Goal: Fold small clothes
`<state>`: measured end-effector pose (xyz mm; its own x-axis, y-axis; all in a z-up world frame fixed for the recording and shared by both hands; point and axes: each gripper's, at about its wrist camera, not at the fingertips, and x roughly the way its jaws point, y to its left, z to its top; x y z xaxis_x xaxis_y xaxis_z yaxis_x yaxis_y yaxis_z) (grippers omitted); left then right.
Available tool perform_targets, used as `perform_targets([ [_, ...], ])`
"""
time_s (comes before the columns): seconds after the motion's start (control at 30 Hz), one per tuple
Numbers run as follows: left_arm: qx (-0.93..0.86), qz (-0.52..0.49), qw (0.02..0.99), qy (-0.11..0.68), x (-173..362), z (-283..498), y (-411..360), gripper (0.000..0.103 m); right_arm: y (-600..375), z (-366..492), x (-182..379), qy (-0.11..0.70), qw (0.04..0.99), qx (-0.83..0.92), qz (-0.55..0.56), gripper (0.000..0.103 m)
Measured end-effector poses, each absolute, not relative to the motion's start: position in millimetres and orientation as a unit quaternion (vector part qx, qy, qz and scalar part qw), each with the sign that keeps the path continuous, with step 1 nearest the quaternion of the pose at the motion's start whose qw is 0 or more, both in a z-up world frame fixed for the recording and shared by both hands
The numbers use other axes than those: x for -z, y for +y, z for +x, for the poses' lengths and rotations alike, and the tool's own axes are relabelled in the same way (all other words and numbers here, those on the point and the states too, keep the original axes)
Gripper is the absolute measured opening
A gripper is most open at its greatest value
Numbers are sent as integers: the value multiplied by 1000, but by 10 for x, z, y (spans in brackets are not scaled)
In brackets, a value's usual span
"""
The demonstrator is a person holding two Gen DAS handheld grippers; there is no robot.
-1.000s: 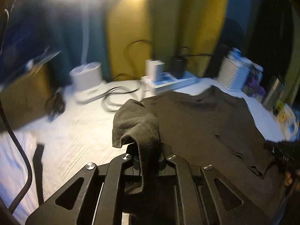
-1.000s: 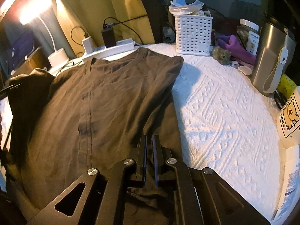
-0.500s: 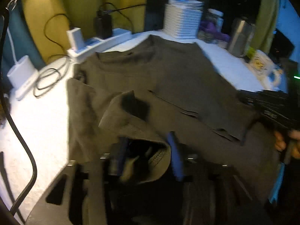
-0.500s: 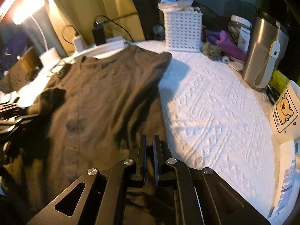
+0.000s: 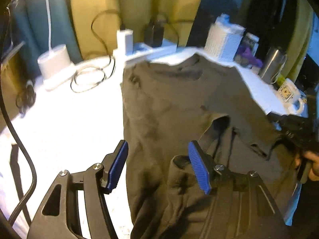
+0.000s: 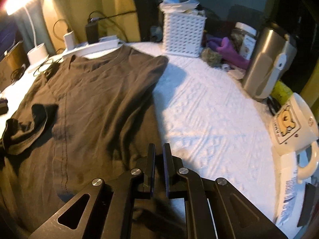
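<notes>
Left claw (image 5: 158,166): blue ribbed pads standing apart, jaws having just been opening; dark cloth lies between and beneath them but neither pad presses on it. Right claw (image 6: 159,157): pads drawn together, a narrow slit between them; whether cloth is pinched there cannot be told, as the hem lies under the fingers.

Items, largest first, with hazards as judged:

1. White textured cloth-covered worktop (image 6: 209,107). Crowded along its far and right edges; little spare room for a fold swung outward.
2. Dark brown short-sleeved T-shirt (image 6: 95,91). Lies spread on the worktop, collar towards the far side, its left sleeve (image 5: 217,127) turned inward over the body in a loose, rumpled loop. Risk: the freed sleeve may spring back or stay bunched, giving a crooked fold; the right pad of the left claw sits just beside a raised fold and could snag and drag it if lifted carelessly.
3. White perforated plastic basket (image 6: 183,33) and steel insulated tumbler (image 6: 265,63). Stand near the shirt's far right; a wide sweep could topple the tumbler.
4. White mug with cartoon bear label (image 6: 291,125). Close beside the right claw; most exposed to a knock.
5. Black coiled cable (image 5: 89,77) near the left shoulder. Could catch a passing finger.
</notes>
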<state>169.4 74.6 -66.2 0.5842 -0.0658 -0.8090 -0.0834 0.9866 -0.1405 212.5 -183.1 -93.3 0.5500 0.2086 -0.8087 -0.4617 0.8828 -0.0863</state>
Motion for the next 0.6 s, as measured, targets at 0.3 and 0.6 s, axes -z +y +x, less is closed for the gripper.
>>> perform_targets([
  [0.3,115,-88,863,485,907,1602,347,63,-2029,2347,1062,470,861,-135,-142,101],
  [0.6,150,-87,862,476,737,1427,250,63,-2058,2296,997,465,863,-139,-143,101],
])
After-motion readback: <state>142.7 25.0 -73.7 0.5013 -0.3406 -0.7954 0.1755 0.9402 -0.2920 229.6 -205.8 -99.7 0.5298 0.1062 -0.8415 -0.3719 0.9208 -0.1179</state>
